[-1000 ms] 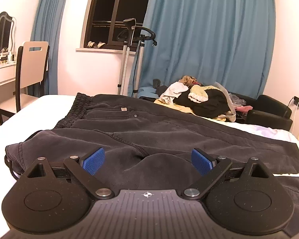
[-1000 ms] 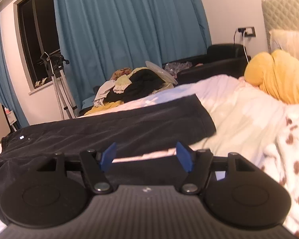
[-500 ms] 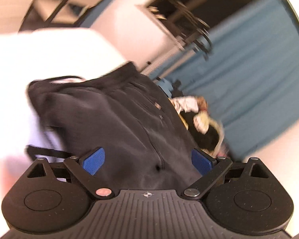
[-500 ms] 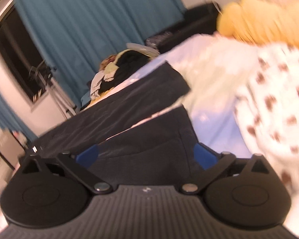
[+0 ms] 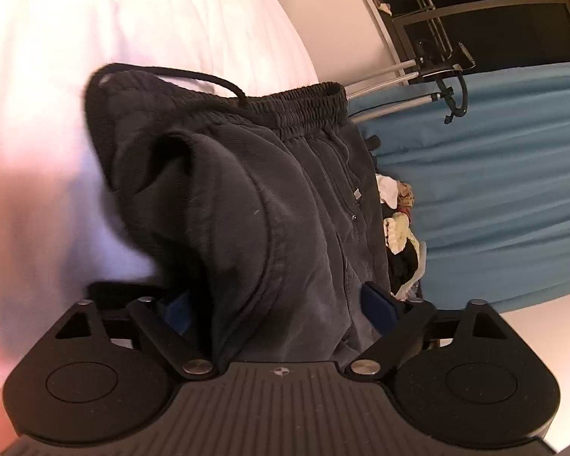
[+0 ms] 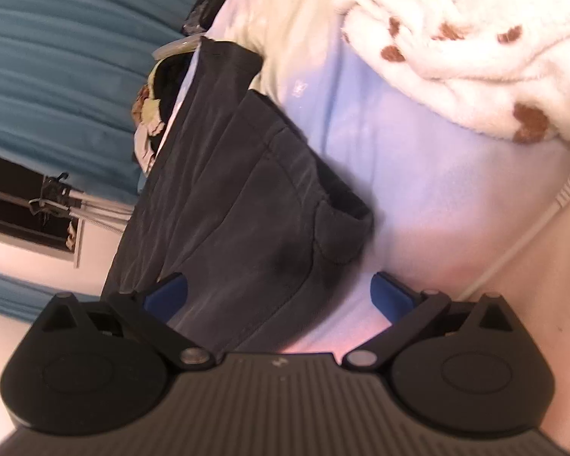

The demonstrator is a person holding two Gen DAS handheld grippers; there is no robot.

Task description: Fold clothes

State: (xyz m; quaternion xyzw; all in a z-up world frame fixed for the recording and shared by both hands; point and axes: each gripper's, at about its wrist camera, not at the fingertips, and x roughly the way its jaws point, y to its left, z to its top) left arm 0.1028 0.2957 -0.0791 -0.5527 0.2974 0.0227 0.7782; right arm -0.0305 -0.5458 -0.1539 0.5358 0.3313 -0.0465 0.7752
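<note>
1. Right now I count one garment: a pair of black sweatpants [image 5: 269, 197] spread on the bed [image 5: 140, 26], one drawstring [image 5: 209, 78] looping off the elastic waistband [image 5: 307, 104].
2. My left gripper [image 5: 279, 306] has its jaws spread wide, a bunched fold of the waist end between them; whether the pads touch the cloth, I cannot tell.
3. My right gripper [image 6: 279, 296] is also wide apart, over a leg hem [image 6: 342, 224] whose corner curls up.
4. Beyond that hem I see bare sheet, then one spotted fleece blanket [image 6: 456, 26].
5. One heap of clothes [image 5: 399, 224] sits past the far edge, by the blue curtain [image 5: 494, 174].
</note>
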